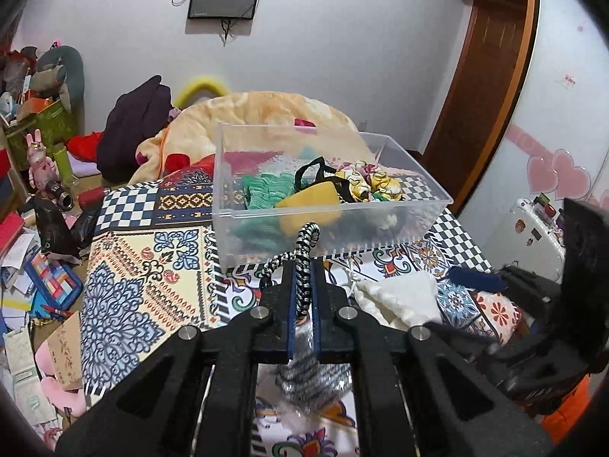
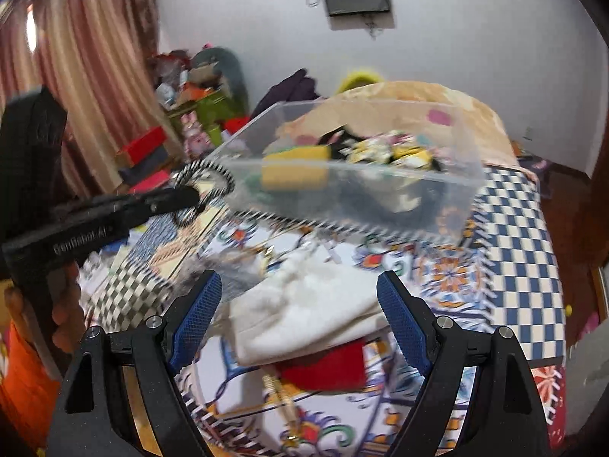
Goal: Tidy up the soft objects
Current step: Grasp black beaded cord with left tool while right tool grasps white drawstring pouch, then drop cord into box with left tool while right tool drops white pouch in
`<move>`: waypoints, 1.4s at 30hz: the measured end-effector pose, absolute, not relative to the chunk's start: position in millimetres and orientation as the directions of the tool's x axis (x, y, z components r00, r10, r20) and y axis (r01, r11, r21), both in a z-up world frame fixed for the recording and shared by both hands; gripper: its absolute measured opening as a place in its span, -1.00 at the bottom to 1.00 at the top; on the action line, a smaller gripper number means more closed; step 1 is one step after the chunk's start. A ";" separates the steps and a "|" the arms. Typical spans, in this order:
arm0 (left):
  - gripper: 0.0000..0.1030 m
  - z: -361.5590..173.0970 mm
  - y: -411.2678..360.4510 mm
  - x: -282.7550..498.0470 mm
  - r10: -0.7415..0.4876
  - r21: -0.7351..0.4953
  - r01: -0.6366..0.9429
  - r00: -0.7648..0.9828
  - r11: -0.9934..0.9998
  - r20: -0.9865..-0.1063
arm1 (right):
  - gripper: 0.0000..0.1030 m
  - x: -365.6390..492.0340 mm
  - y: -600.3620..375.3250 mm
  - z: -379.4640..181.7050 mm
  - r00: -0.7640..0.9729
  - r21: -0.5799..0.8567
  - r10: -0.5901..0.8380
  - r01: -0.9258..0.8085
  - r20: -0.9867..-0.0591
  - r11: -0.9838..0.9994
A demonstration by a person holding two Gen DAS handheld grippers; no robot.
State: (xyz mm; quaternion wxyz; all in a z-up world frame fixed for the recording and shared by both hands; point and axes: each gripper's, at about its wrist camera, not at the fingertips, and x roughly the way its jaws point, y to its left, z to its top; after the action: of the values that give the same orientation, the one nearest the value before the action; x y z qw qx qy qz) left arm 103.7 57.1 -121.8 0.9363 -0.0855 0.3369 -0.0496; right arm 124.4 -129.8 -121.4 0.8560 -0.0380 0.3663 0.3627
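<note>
Cluttered bedroom surroundings frame a bed spread with a patterned patchwork cover [image 1: 152,251], where a clear rectangular plastic bin [image 1: 418,190] sits toward 12 o'clock in the left wrist view.

Much of the sorting looks done: the bin already holds a teal knitted piece [image 1: 266,190], a yellow sponge-like block [image 1: 308,200], a black elastic band [image 1: 310,169] and yellow floral fabric scrunchies [image 1: 375,184].

The left gripper [image 1: 303,289] is clenched on a black-and-white braided hair loop [image 1: 306,243], whose free end arches up at 12 o'clock from the fingers, just in front of the bin's near wall and not yet over the rim. This item seems to be on its way in.

The right gripper [image 2: 300,312] stands spread wide with nothing between its blue pads [image 2: 198,316]; a white folded cloth [image 2: 304,316] lies below it, over a red fabric piece [image 2: 323,369] at 6 o'clock.

Left to do, by my reading: the loop, the white cloth, the red piece, and a dark blue tasselled item [image 1: 475,280] at 3 o'clock of the left gripper.
</note>
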 end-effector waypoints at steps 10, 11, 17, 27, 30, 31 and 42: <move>-0.89 -131.4 50.7 84.2 -0.147 -0.184 0.035 0.752 0.982 -0.642 | -0.21 129.7 -124.6 -144.8 0.395 0.247 0.618 -0.671 -0.680 0.699; -0.89 -131.6 49.8 84.6 -0.145 -0.181 0.034 0.752 0.983 -0.643 | -0.37 128.3 -128.2 -142.3 0.392 0.258 0.629 -0.672 -0.671 0.694; -0.89 -124.7 50.7 86.5 -0.140 -0.181 0.031 0.766 0.983 -0.628 | -0.72 127.1 -137.1 -127.3 0.458 0.223 0.619 -0.660 -0.638 0.717; -0.89 -93.7 62.4 101.6 -0.118 -0.193 0.011 0.827 0.981 -0.549 | -0.73 137.0 -160.5 -68.2 0.629 0.166 0.604 -0.612 -0.490 0.773; -0.89 -83.2 64.1 110.3 -0.110 -0.195 0.007 0.844 0.981 -0.525 | -0.73 140.9 -160.1 -53.4 0.668 0.148 0.598 -0.603 -0.444 0.784; -0.89 -79.3 65.1 114.6 -0.107 -0.196 0.004 0.850 0.981 -0.516 | -0.73 142.8 -159.6 -48.6 0.680 0.138 0.594 -0.601 -0.429 0.787; -0.89 -62.3 70.6 166.3 -0.078 -0.194 -0.020 0.873 0.981 -0.481 | -0.73 172.1 -136.7 -34.5 0.744 0.069 0.556 -0.575 -0.372 0.815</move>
State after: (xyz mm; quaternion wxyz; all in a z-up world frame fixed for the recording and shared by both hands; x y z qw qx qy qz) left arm 166.2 70.6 -62.3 0.9629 -0.0969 0.2514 -0.0151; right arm 172.1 -136.7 -34.5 0.9334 -0.0251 0.1909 0.3028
